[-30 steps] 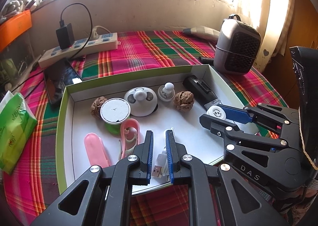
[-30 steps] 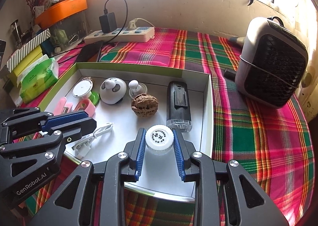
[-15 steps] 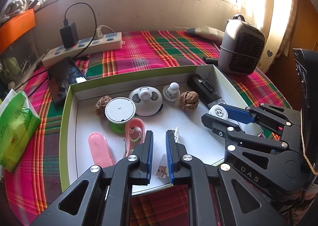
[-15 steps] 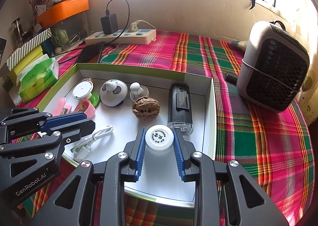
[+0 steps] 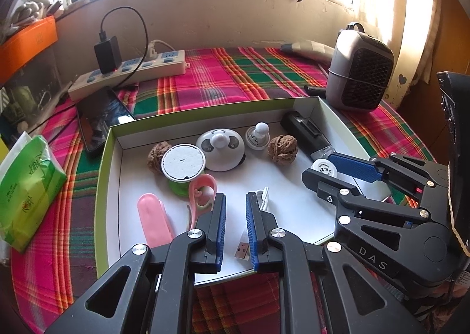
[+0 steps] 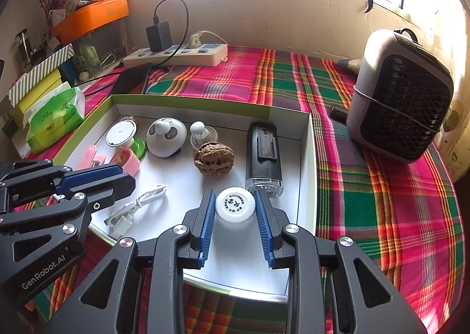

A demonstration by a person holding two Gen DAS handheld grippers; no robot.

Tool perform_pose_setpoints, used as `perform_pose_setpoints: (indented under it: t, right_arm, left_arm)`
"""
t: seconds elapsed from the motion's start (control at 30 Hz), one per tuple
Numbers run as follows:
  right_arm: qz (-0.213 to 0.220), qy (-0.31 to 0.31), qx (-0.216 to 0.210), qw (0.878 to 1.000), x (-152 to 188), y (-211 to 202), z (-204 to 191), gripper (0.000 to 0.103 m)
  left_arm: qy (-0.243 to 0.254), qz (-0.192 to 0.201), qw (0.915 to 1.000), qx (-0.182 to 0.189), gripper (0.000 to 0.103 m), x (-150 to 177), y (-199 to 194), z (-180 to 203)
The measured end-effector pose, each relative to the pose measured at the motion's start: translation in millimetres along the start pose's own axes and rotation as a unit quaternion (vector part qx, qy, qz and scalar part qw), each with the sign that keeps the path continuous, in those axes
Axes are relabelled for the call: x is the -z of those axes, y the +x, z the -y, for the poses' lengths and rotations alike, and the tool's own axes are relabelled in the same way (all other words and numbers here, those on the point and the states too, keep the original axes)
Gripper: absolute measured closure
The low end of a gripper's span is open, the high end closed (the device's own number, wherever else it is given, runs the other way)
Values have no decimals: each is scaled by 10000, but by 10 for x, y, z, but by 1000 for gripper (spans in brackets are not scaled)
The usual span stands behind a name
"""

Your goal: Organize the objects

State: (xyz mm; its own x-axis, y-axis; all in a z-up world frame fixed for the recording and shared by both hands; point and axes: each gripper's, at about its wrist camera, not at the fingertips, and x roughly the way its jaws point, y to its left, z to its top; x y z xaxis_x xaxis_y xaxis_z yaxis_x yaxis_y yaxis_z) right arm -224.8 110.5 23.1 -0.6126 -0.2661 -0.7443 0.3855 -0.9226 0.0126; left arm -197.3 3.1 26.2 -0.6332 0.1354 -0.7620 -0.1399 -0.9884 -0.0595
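Our left gripper (image 5: pixel 235 210) hangs over the near edge of the box (image 5: pixel 103 175), its ribbed blue pads a narrow gap apart; the white cable (image 5: pixel 261 197) lies just beyond and below, apparently free, its metal plug (image 5: pixel 242 251) showing between them. Our right gripper (image 6: pixel 234 202) has just been opening around the small white bottle (image 6: pixel 235 205), round ribbed cap up, slivers of space at both pads. A wrinkled walnut (image 6: pixel 213 158) sits beyond.

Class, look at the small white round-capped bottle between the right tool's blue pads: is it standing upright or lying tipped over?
Upright. The small white round-capped bottle shows its printed round cap facing up, its body below resting on the white box floor.
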Motion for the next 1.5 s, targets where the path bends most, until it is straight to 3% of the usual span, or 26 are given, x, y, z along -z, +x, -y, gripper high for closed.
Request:
perform_pose_setpoints:
  t: [0.43, 0.87, 1.1, 1.5]
  right_arm:
    - [48, 123, 34, 9999, 11, -87, -8, 65]
    - [225, 239, 81, 9994, 80, -373, -112, 65]
    - [322, 248, 172, 9990, 197, -564, -210, 65]
    - [55, 378, 284, 9989, 551, -661, -251, 65]
  left_arm:
    - [-86, 45, 9999, -138, 88, 34, -83, -7]
    - [-155, 290, 9988, -373, 88, 184, -422, 22]
    - [-209, 337, 9983, -430, 88, 310, -596, 49]
    - [-255, 132, 9982, -522, 88, 735, -702, 183]
